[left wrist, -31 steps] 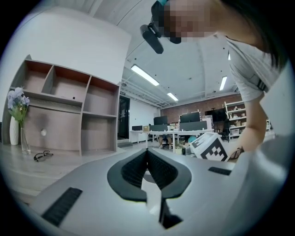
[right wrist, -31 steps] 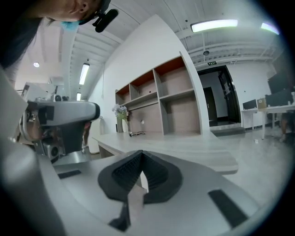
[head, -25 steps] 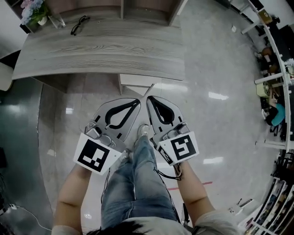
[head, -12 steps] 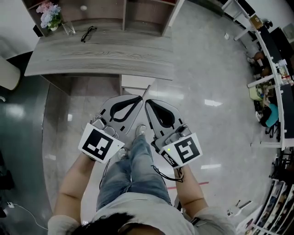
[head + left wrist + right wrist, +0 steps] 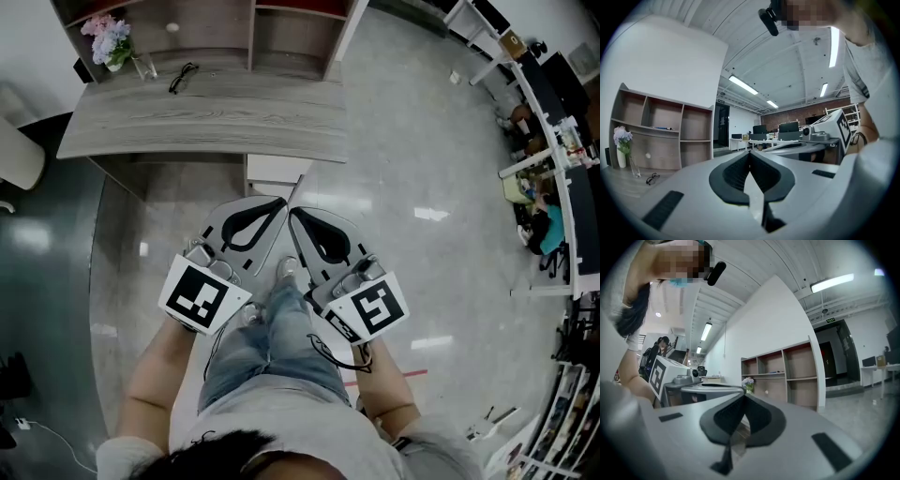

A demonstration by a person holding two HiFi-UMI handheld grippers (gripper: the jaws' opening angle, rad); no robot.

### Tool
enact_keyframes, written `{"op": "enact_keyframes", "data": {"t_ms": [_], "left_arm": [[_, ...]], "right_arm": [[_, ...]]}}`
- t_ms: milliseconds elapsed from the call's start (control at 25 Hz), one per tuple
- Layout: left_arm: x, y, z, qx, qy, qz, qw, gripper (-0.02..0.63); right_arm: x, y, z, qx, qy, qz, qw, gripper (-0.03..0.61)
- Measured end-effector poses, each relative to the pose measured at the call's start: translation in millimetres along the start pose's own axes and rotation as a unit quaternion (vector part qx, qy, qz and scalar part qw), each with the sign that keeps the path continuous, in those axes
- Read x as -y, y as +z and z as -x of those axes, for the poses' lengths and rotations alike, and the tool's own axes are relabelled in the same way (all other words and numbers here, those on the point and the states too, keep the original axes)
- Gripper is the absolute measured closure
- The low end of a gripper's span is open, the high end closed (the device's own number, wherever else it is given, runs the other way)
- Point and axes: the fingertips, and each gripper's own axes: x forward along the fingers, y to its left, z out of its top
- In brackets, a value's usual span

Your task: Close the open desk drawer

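Approach | left claw [image 5: 279, 204] and right claw [image 5: 294, 214] pinched together, empty, short of drawer [image 5: 274, 172] | next: push its front in

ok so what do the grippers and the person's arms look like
The left gripper and right gripper are flat light-grey shells with black teardrop pads. Each carries a white cube with black square markers. A thin black cable hangs by the right one. Short pale sleeves, forearms bare.

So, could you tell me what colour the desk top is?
Grey wood grain on the desk top, clearest in the head view.
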Motion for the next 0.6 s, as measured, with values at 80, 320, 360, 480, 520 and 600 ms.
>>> {"op": "enact_keyframes", "data": {"t_ms": [80,320,360,480,520,600], "left_arm": [[2.5,3.6,2.2,0.002,0.001,-0.001,1.0,0.603],[8.9,11.8,8.3,0.011,0.001,-0.007,0.9999,0.603],[10.0,13.1,9.9,0.014,0.001,-0.007,0.9999,0.603],[13.7,13.6,15.2,0.018,0.002,-0.001,0.9998,0.603],[15.4,13.1,16.6,0.017,0.002,0.001,0.9998,0.603],[19.0,11.9,18.9,0.016,0.002,0.006,0.9999,0.603]], "right_arm": [[-1.0,4.0,3.2,0.003,-0.002,0.001,1.0,0.572],[-6.3,13.0,10.8,0.011,-0.006,0.01,1.0,0.572],[-7.8,14.0,11.9,0.012,-0.007,0.011,1.0,0.572],[-11.9,15.2,15.3,0.012,-0.01,0.011,1.0,0.571],[-12.8,15.6,16.8,0.011,-0.01,0.011,1.0,0.572],[-14.0,16.8,20.1,0.01,-0.012,0.01,1.0,0.572]]}}
